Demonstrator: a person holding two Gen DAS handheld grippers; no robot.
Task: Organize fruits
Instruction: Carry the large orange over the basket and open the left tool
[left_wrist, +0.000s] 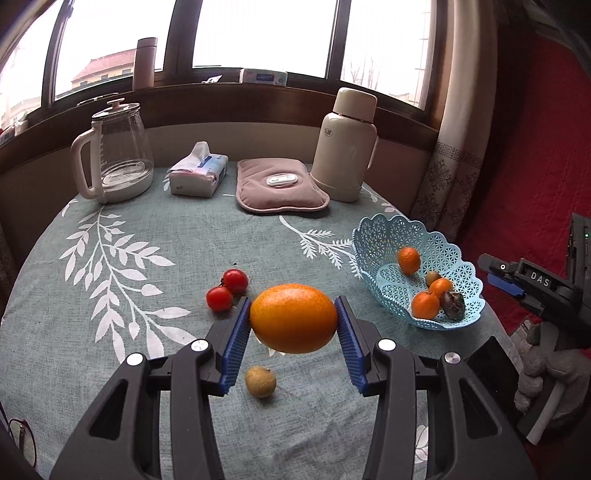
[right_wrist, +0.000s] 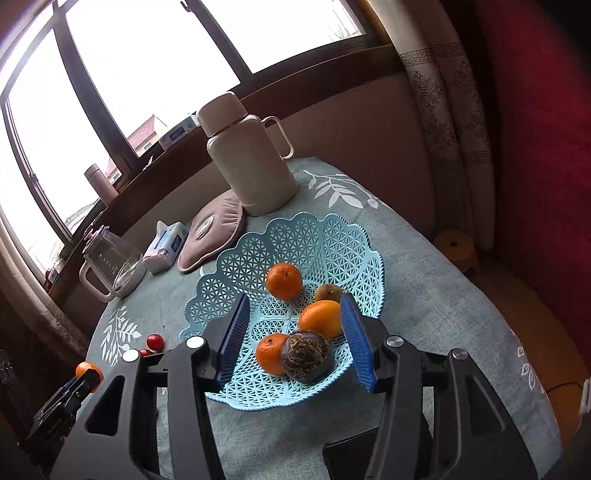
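Your left tongs (left_wrist: 294, 325) are clamped on the big orange (left_wrist: 294, 317), both blue pads (left_wrist: 236, 343) pressed to its sides. It rides clear of the table (left_wrist: 147, 295), above the small brown fruit (left_wrist: 260, 381) that sits on the cloth.

Step in hand, as I read it: carry the orange to the blue basket (left_wrist: 373, 236), which sits off to the right near the table edge.

Your right tongs (right_wrist: 291, 339) hang over that basket with the pads apart and nothing between them. Under them lie three small oranges (right_wrist: 283, 280), a brown fruit and a dark purple fruit (right_wrist: 306, 356).

Next move: swing the left tongs right, over the basket rim, and lower before you release. The near half is crowded, so aim for the bare lattice at the back left. Pull the right tongs out of the way first; both tools want the same airspace.

Left on the table: two cherry tomatoes (left_wrist: 227, 290) and the small brown fruit.
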